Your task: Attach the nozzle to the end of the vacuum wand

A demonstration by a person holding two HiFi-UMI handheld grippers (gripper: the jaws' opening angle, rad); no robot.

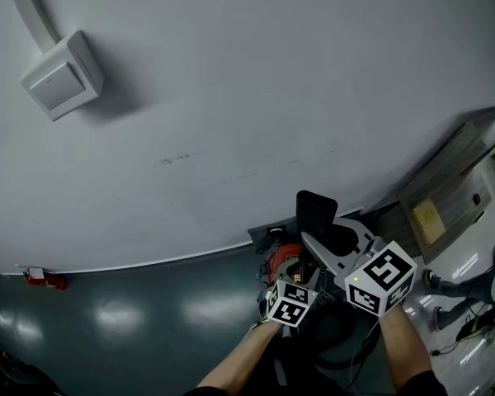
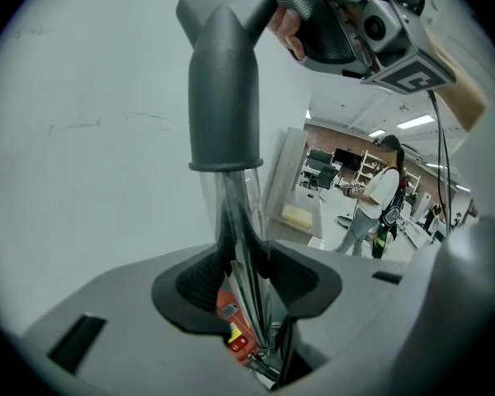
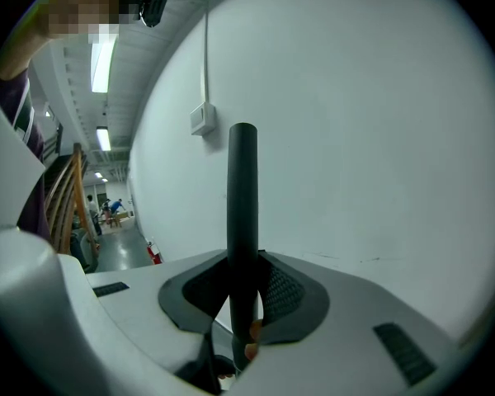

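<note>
Close to the wall [image 1: 231, 97], just above the floor [image 1: 132, 320], both tools meet over the red vacuum [image 1: 282, 262]. The left hand-held gripper [image 2: 246, 283] has its jaws part-way closed, and the pads press on either side of the shiny wand [image 2: 235, 213], which rises between them. The right hand-held gripper [image 3: 241, 291] is clamped on the slim black body of the nozzle [image 3: 242, 188], which stands upright between its jaws with its far tip pointing towards the wall.

In the left gripper view, the nozzle's wide grey collar [image 2: 223, 81] sits straight over the top of the wand. The collar's lower rim overlaps the tube, so the two parts are lined up and at least started together. I judge the task well along: both pieces are picked up, aligned and mated. Whether the collar is pushed fully home cannot be told, as no latch or stop shows in any view.

What is probably left is a firm push along the wand's axis, perhaps with a slight twist, while the left grip keeps the tube steady. After that comes a check that the nozzle holds, and then both grips can let go.
</note>
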